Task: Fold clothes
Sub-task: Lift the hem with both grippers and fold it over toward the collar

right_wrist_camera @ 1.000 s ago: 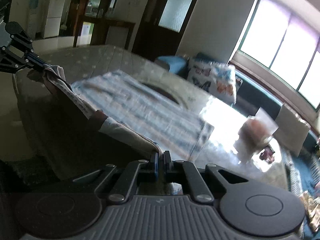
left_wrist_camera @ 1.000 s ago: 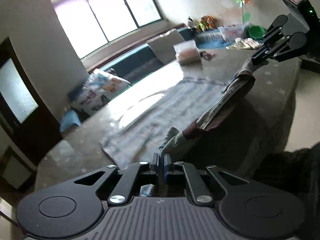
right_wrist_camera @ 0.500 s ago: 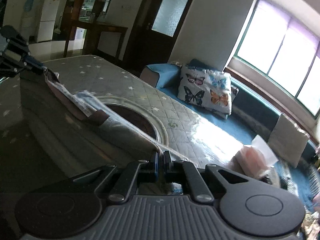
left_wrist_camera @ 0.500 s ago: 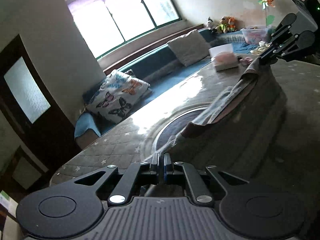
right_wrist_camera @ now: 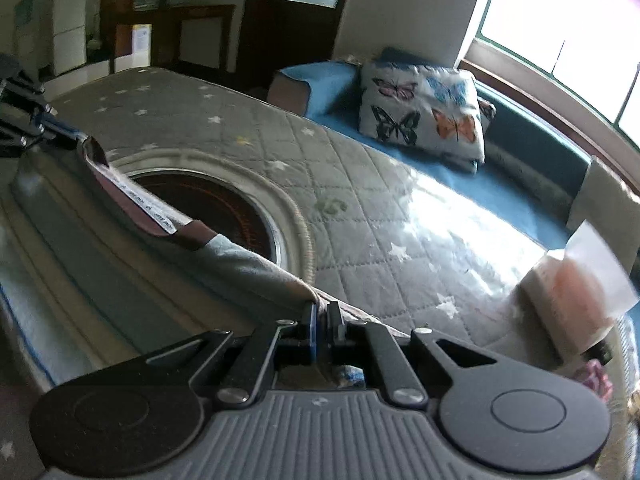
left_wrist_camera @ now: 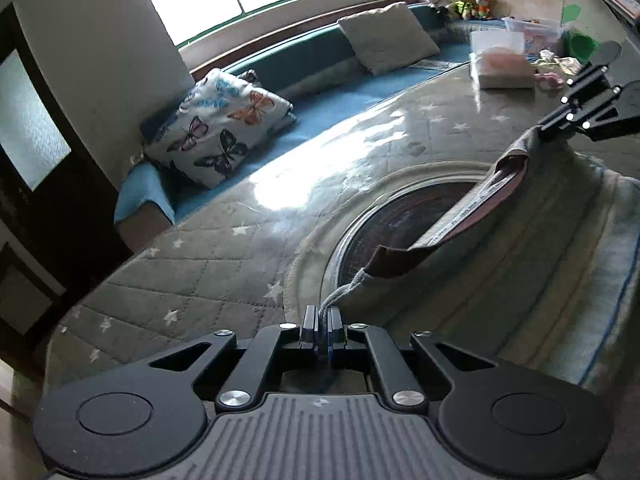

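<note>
A pale grey-blue striped shirt [left_wrist_camera: 520,272] with a brown collar band [left_wrist_camera: 510,168] is stretched low over the star-quilted table [left_wrist_camera: 192,280]. My left gripper [left_wrist_camera: 320,316] is shut on one corner of its upper edge. In the same view my right gripper [left_wrist_camera: 560,128] pinches the other corner at the far right. From the right wrist view, the right gripper [right_wrist_camera: 323,314] is shut on the shirt [right_wrist_camera: 100,248], and the left gripper [right_wrist_camera: 52,130] holds the far end. The collar edge sags between them.
A dark round inset [left_wrist_camera: 404,220] sits in the table just beyond the shirt. A pink and white tissue pack [left_wrist_camera: 502,66] stands at the table's far end. A blue bench behind holds a butterfly pillow [left_wrist_camera: 224,128] and a beige cushion [left_wrist_camera: 388,38].
Both grippers have carried the shirt's collar edge forward across the table and lower. The striped cloth that lay ahead of them is now behind and under the held edge.
</note>
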